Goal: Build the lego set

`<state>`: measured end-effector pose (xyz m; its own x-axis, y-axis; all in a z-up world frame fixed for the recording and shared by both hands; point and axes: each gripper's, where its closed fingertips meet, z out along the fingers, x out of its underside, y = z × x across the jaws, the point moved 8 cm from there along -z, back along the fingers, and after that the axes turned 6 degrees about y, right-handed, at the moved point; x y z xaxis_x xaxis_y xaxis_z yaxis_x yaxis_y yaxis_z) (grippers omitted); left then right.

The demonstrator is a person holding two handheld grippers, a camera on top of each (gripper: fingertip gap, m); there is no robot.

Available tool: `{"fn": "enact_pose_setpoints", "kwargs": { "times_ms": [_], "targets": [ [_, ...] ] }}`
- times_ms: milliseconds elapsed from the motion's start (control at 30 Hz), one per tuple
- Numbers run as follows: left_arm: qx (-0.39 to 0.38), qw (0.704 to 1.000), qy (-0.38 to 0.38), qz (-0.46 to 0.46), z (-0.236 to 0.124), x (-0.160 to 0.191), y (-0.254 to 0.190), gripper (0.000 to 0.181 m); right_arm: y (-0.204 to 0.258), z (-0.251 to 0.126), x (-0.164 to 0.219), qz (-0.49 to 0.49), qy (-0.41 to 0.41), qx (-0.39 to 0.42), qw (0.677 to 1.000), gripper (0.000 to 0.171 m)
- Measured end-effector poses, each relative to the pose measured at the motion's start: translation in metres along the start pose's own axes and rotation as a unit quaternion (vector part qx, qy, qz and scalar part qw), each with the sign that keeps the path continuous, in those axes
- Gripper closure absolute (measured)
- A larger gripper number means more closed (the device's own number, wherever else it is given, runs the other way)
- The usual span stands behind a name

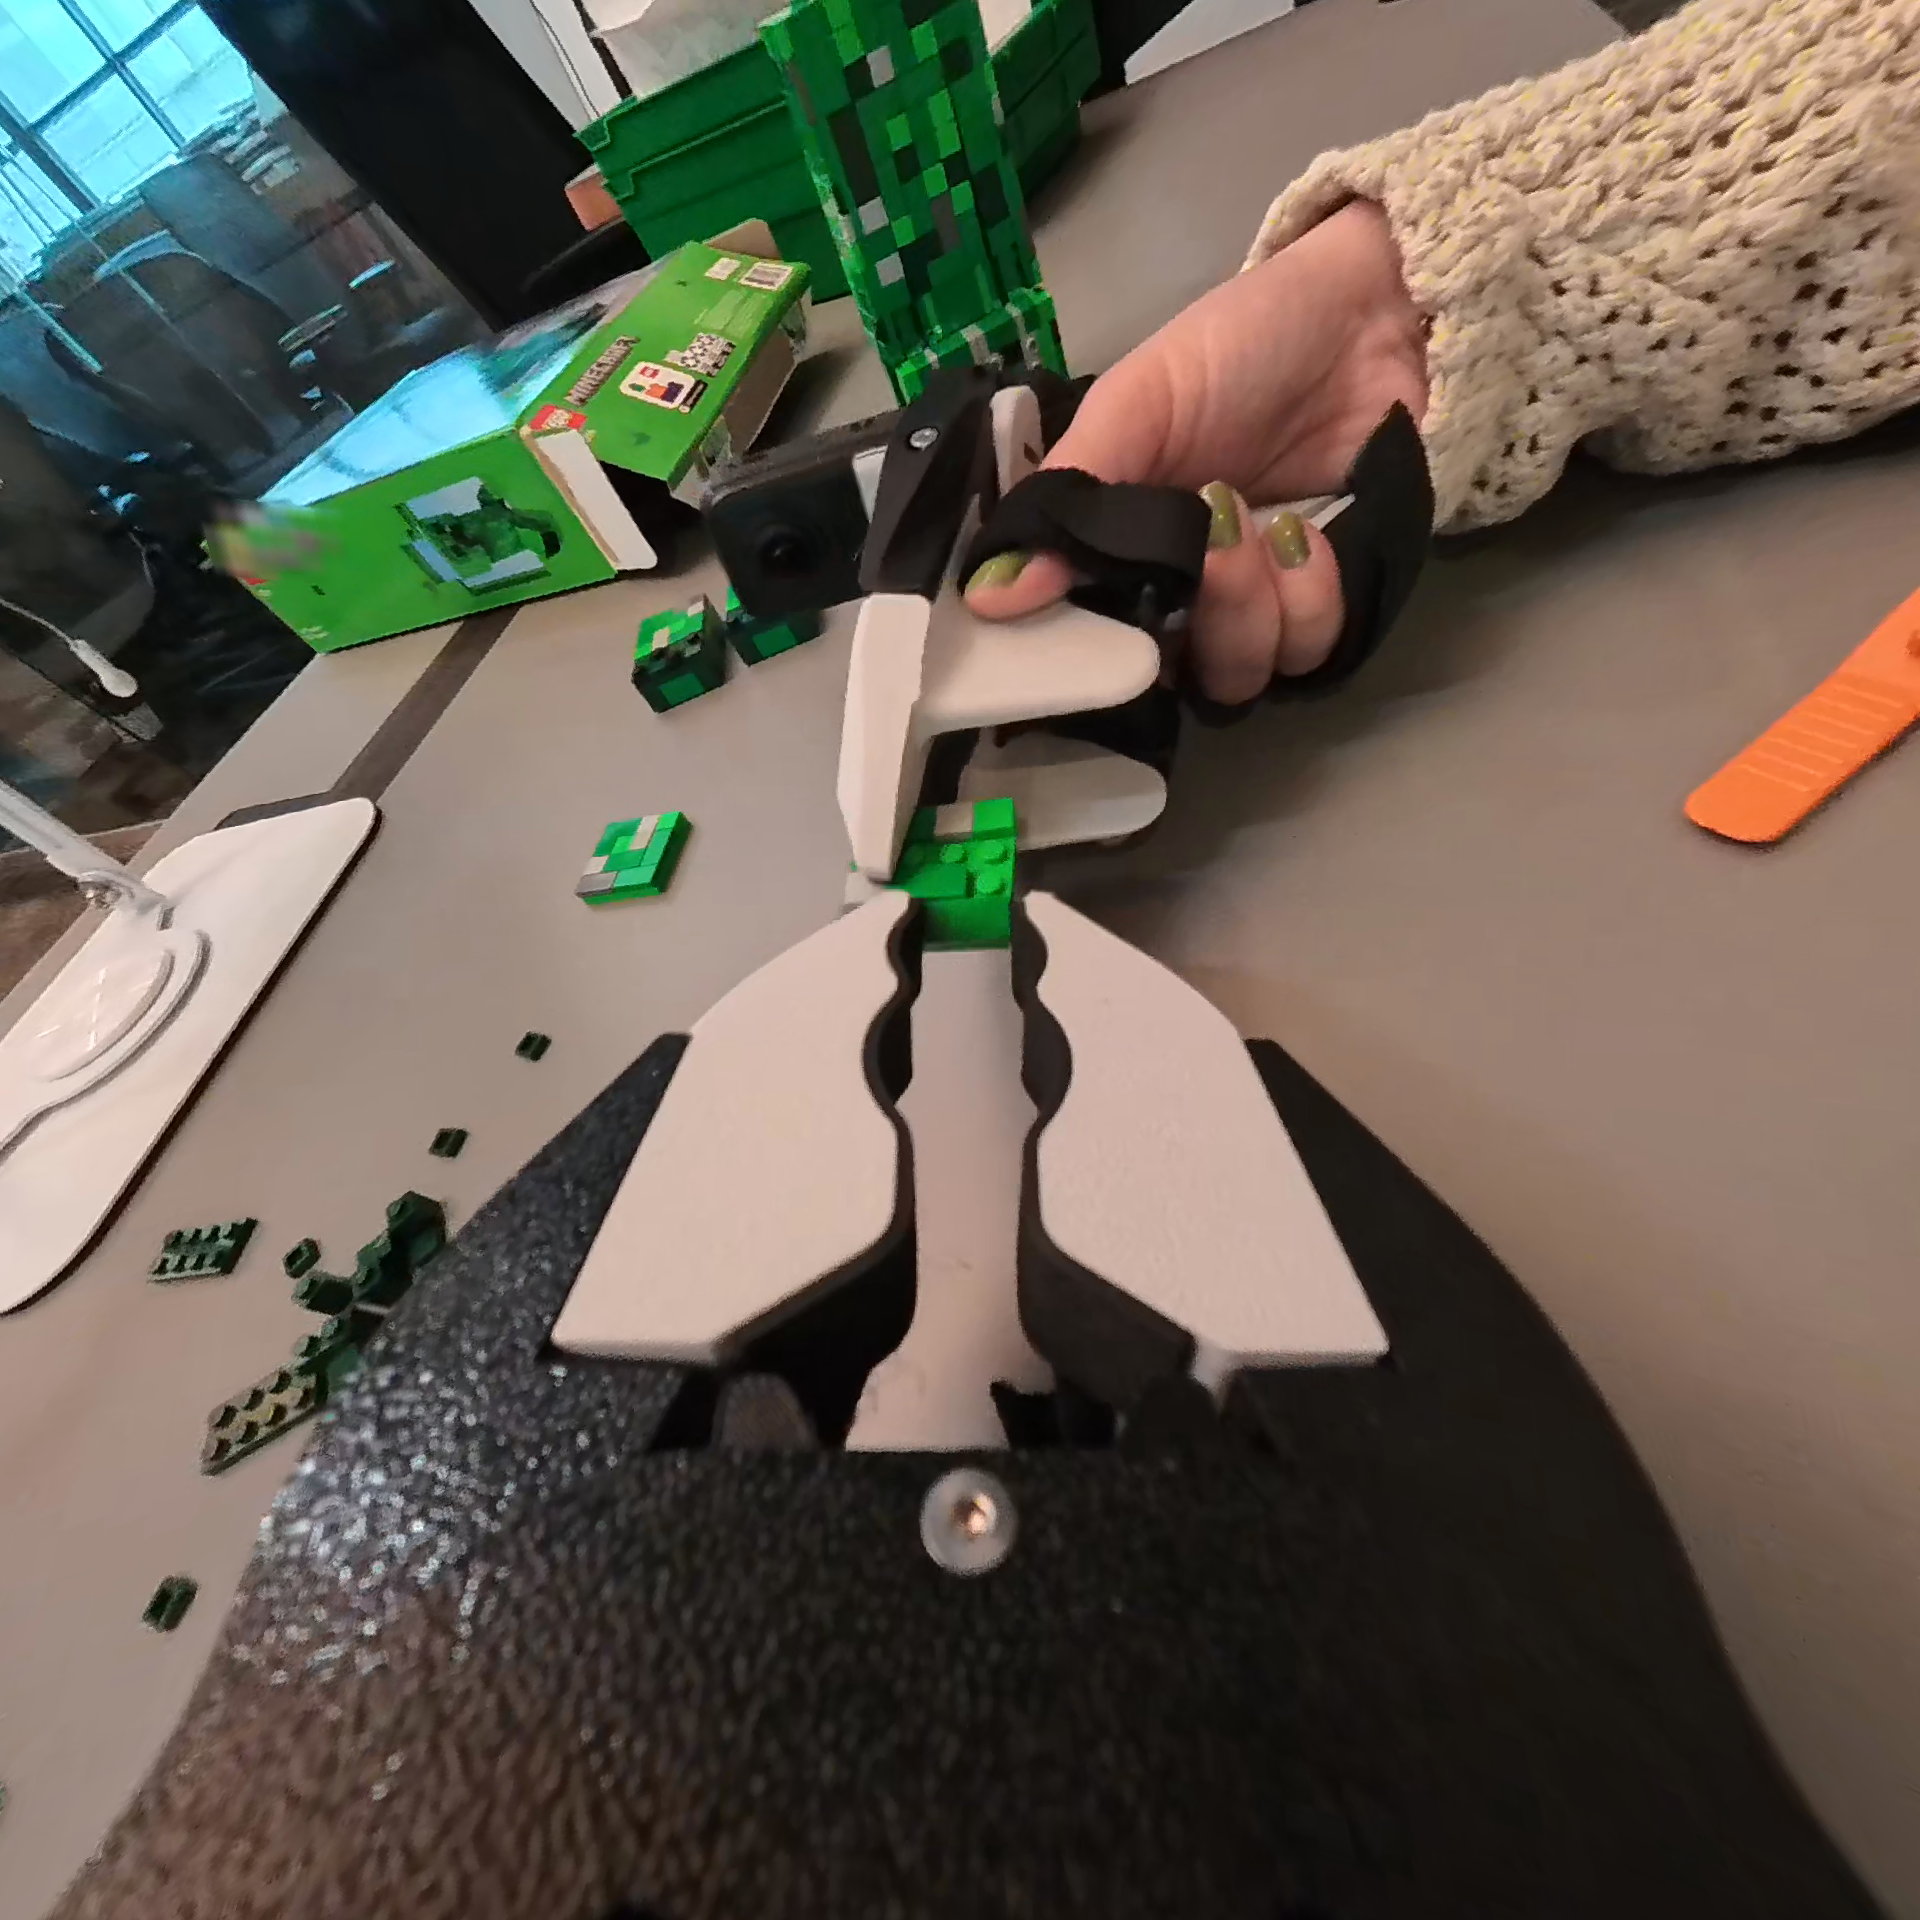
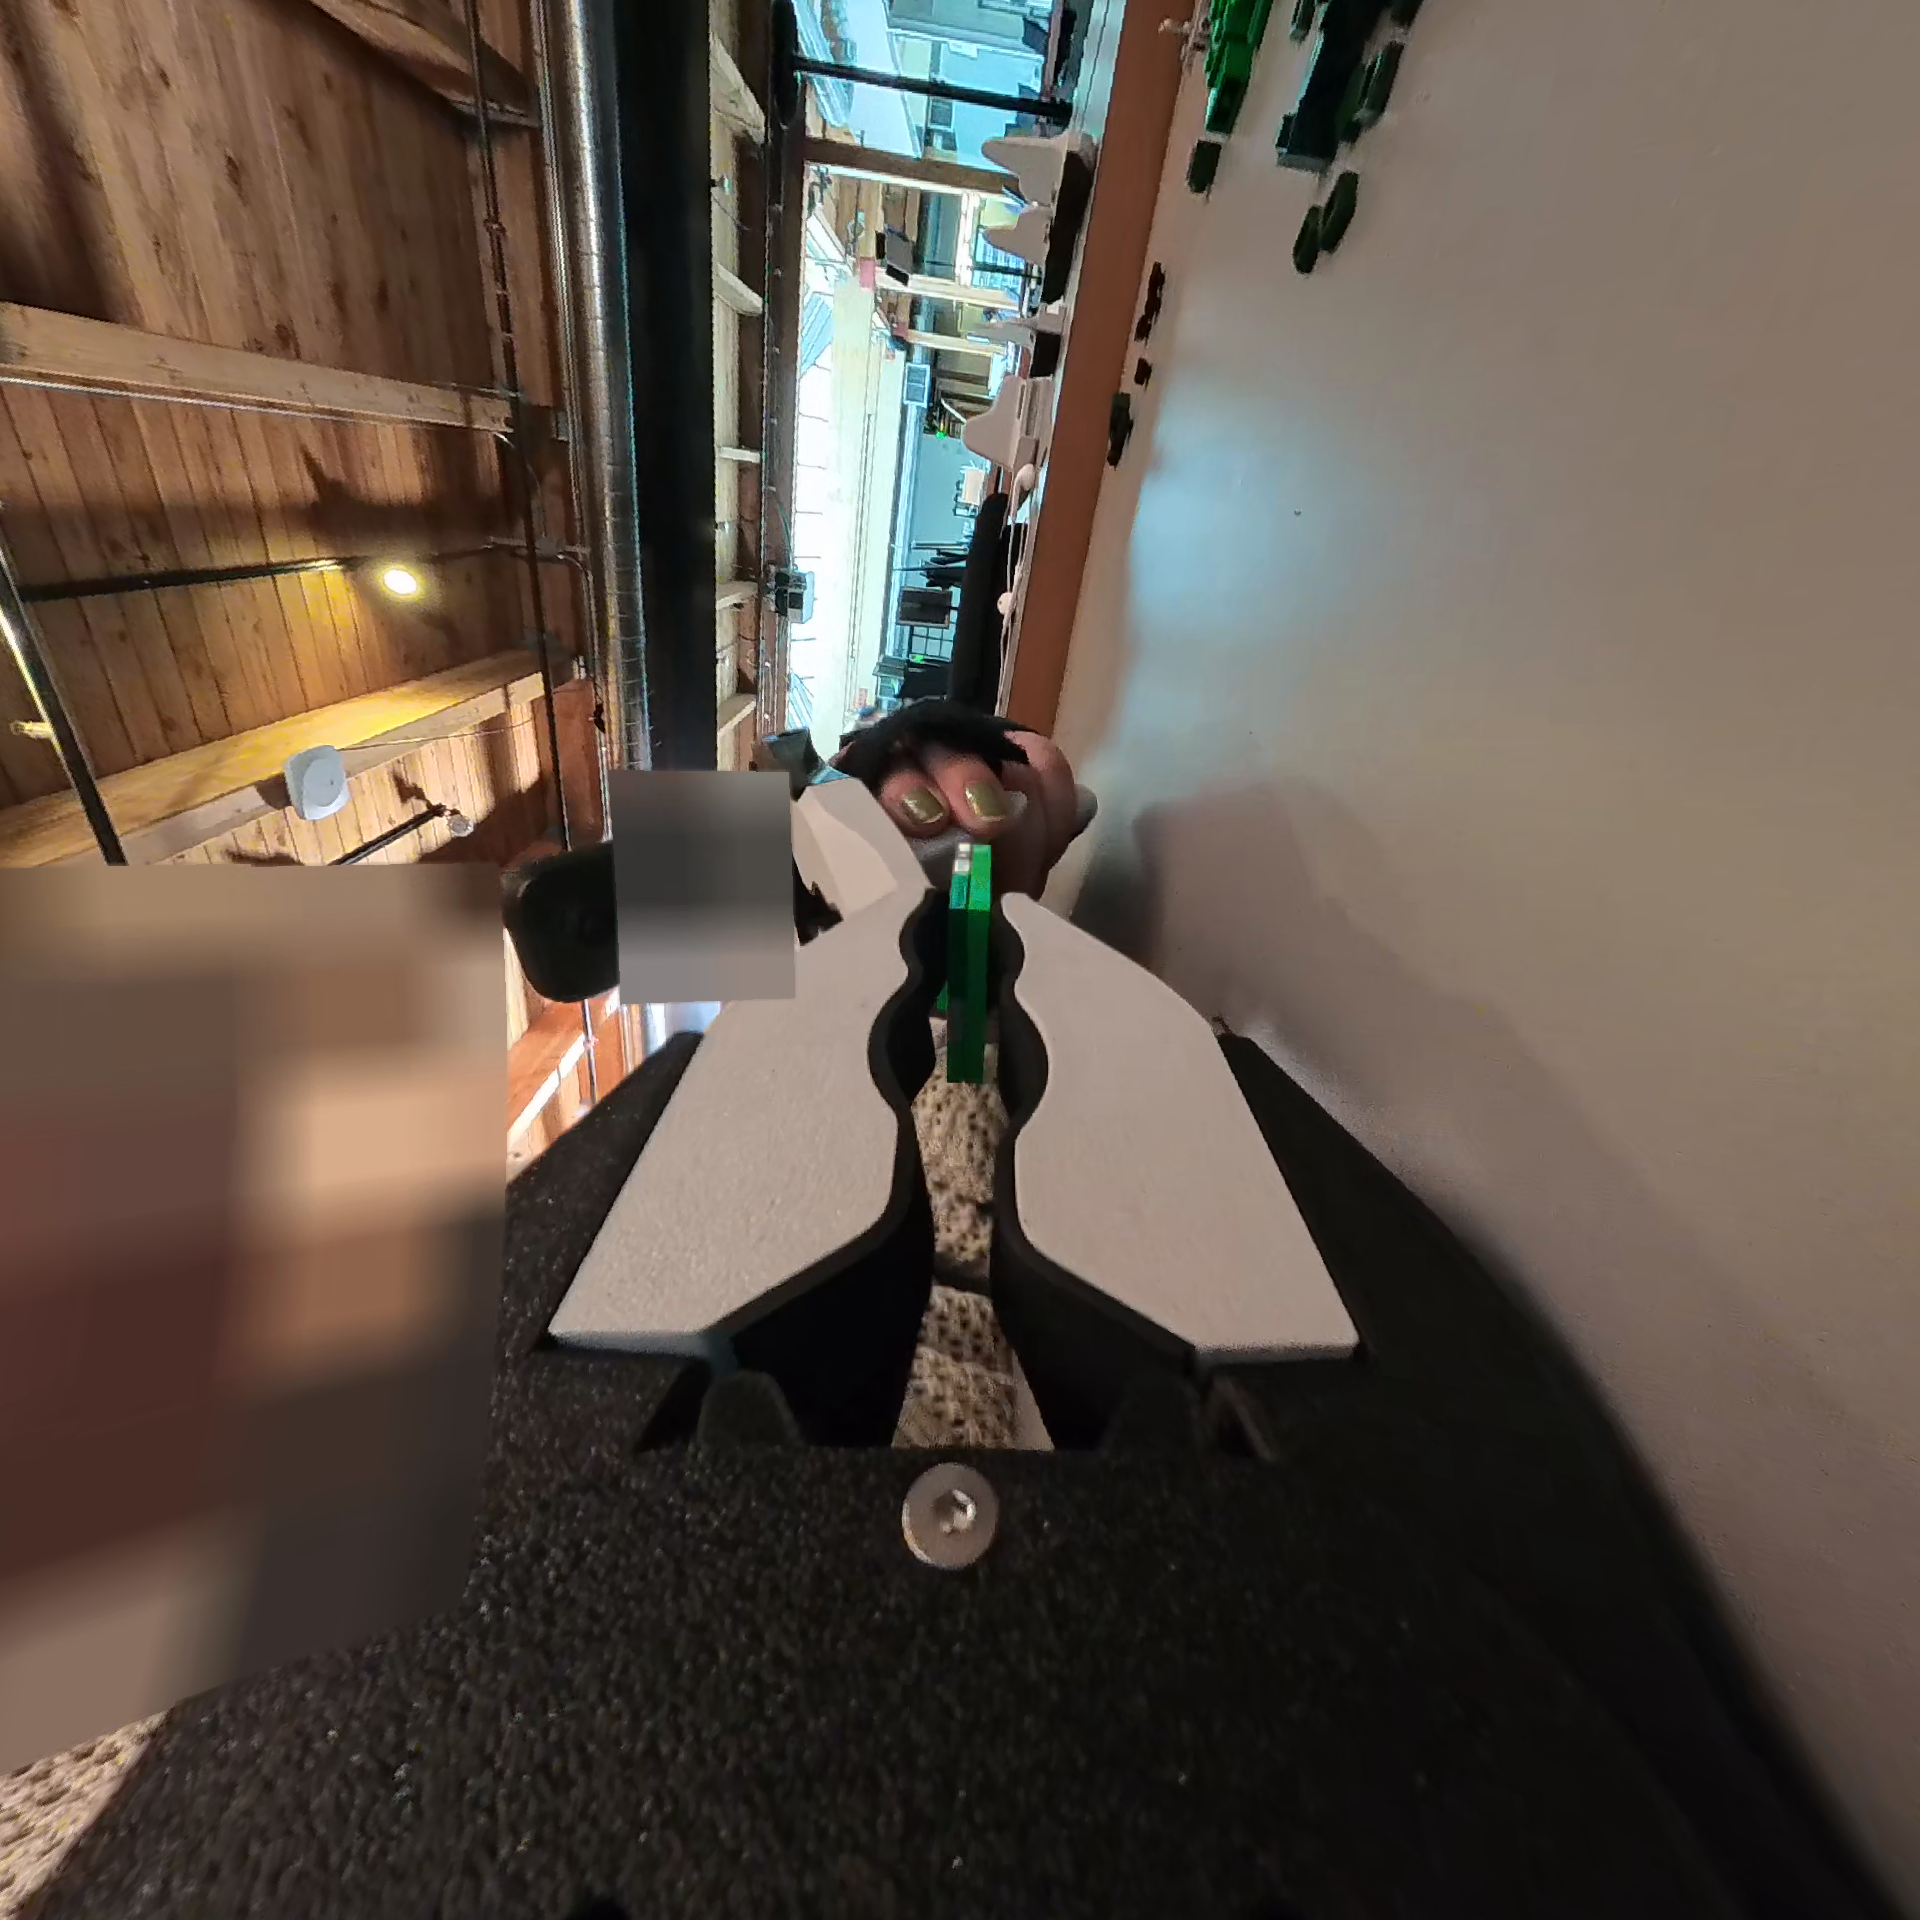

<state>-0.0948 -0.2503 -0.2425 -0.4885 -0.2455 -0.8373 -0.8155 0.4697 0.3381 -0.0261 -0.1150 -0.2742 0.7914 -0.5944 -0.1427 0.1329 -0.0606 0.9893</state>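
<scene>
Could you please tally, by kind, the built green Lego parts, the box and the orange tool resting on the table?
Tower: 1
Cubes: 2
Flat panel: 1
Box: 1
Orange tool: 1
Total: 6

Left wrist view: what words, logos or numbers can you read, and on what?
Green box: a logo, a title word and small pictures on its side; I don't copy writing.
Box flap: a barcode-like patch and small print, too small to read.
Right wrist view: no writing visible.
</scene>
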Motion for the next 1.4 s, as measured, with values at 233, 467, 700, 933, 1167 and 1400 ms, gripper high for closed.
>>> {"fn": "enact_pose_setpoints", "kwargs": {
  "times_ms": [233, 467, 700, 933, 1167, 1400],
  "targets": [
    [0.022, 1.0, -0.002, 0.014, 0.0, 0.001, -0.004, 0.166, -0.001, 0.003, 0.001, 0.006, 0.02, -0.002, 1.0, 0.165],
    [0.01, 0.999, 0.028, 0.046, -0.001, -0.001, -0.006, 0.165, -0.001, 0.005, 0.002, 0.008, 0.033, 0.001, 0.999, 0.165],
    [0.009, 0.999, 0.033, 0.037, -0.001, -0.001, -0.006, 0.165, -0.002, 0.005, 0.002, 0.012, 0.031, 0.001, 0.999, 0.165],
    [-0.007, 0.999, 0.034, 0.029, 0.0, -0.001, -0.004, 0.161, -0.002, 0.004, 0.001, 0.015, 0.023, -0.005, 1.0, 0.165],
    [-0.02, 0.999, 0.018, 0.034, -0.003, -0.002, -0.002, 0.15, -0.001, 0.001, -0.001, 0.017, 0.011, -0.016, 1.0, 0.165],
    [-0.225, 0.931, 0.032, 0.287, -0.014, 0.003, -0.004, 0.138, -0.001, -0.003, -0.004, 0.033, -0.004, -0.044, 0.998, 0.165]
  ]
}}
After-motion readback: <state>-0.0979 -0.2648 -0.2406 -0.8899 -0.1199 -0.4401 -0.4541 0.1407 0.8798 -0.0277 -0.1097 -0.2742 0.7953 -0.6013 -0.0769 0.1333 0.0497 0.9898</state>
